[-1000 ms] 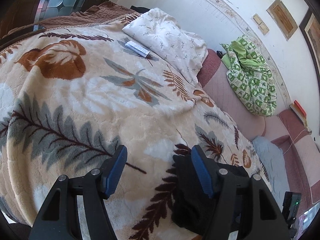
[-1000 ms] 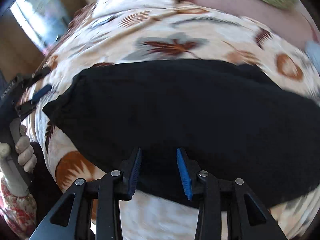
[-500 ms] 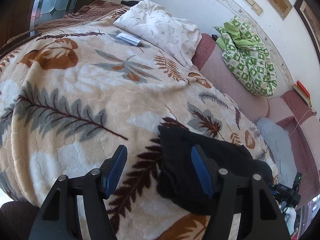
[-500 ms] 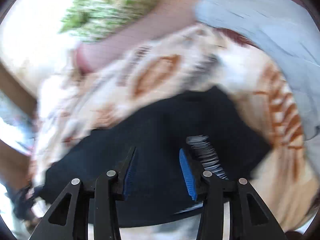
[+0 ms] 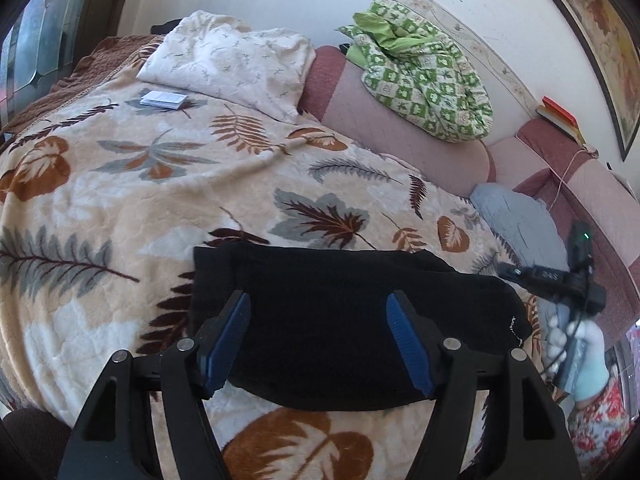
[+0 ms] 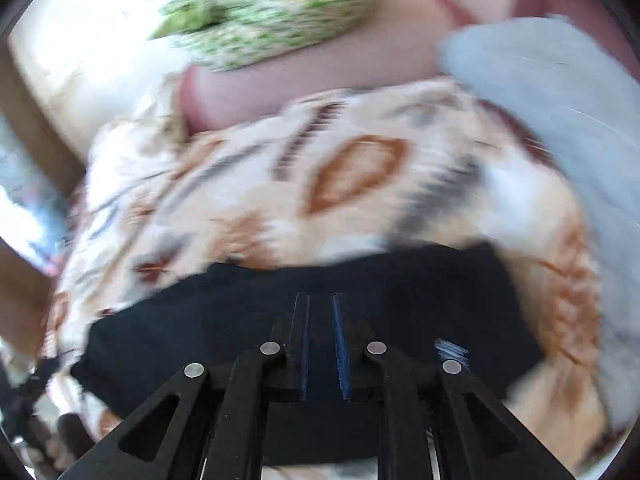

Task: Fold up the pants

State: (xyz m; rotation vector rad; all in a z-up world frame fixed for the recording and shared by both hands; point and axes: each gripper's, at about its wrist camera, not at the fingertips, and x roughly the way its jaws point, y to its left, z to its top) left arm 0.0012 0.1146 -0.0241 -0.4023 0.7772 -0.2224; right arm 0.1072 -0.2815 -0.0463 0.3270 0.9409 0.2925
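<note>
Pants (image 5: 352, 320), black, lie as a compact dark slab near the front edge of the bed, on a plush leaf-print blanket (image 5: 132, 184); they look already folded down to a short thick rectangle, with a small pale label showing at the right-hand end. Soft knit or fleece by the look, light, limp, several layers thick: my judgement is they will sag and slide apart if lifted by one corner, and the blanket pile under them may drag at the bottom layer. Best hold, I judge, is at a folded edge or both end corners, pinching all layers together, not the top ply alone. Left gripper (image 5: 318, 340) hangs over the middle of the cloth, jaws spread wide and empty, blue pads clear of the fabric as far as I can see. Right gripper (image 6: 320, 344) sits at the near edge of the pants (image 6: 280, 312); its jaws stand nearly together with a narrow gap, and with the heavy blur I cannot tell whether cloth is pinched between them. Right gripper also shows in the left view, held by a gloved hand (image 5: 580, 356) past the right end of the pants. Farther back: white patterned pillow (image 5: 232, 64), small packet (image 5: 164, 99), green checked bundle (image 5: 428, 68) on the pink headboard cushion, grey-blue pillow (image 5: 516, 220).
</note>
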